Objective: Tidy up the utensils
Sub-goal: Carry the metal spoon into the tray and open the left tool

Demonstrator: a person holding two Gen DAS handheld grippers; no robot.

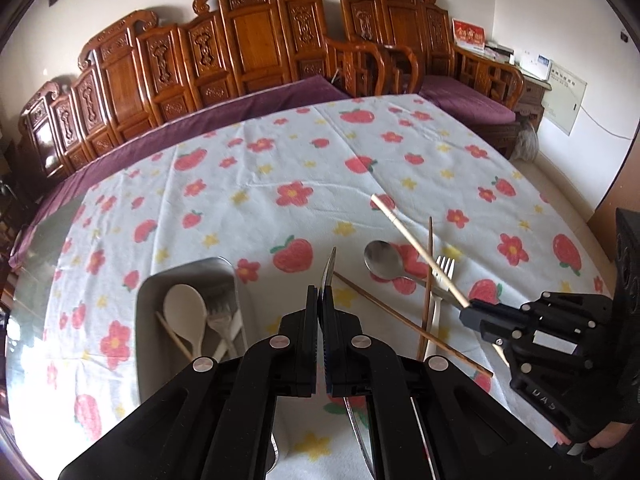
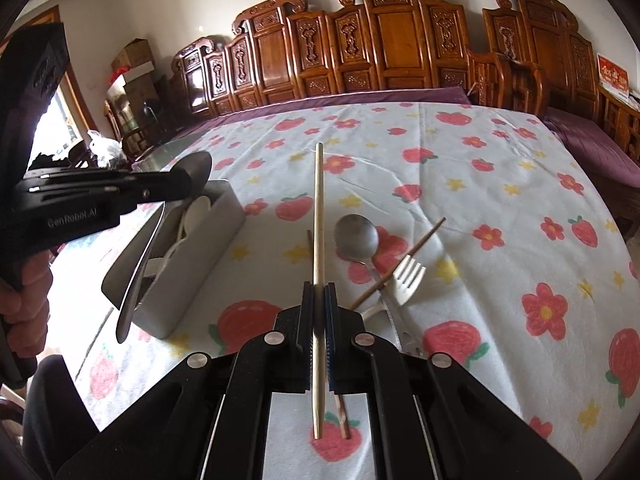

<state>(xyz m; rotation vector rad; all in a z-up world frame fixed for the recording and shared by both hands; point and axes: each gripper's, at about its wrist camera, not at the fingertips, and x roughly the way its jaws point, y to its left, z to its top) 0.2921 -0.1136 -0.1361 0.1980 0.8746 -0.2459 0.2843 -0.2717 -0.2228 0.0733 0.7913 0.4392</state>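
Tablecloth [image 2: 500, 184] spread ahead of both finger pairs, strawberry print. Grey tray [image 1: 188, 280] sat left of my left fingers, holding white spoon [image 1: 185, 312] and white fork. Left gripper [image 1: 320, 300] clamped thin on metal knife [image 1: 329, 272], blade edge-up between pads. Right gripper [image 2: 319, 300] pinched pale chopstick [image 2: 319, 216] mid-length, tip pointing straight ahead. Steel spoon [image 2: 356, 236], white fork [image 2: 406, 278], dark chopstick [image 2: 400, 264] lay just right of right fingers, crossed. I judged best: swing knife over tray, lower flat, loosen slowly; keep chopstick level, clear of pile.
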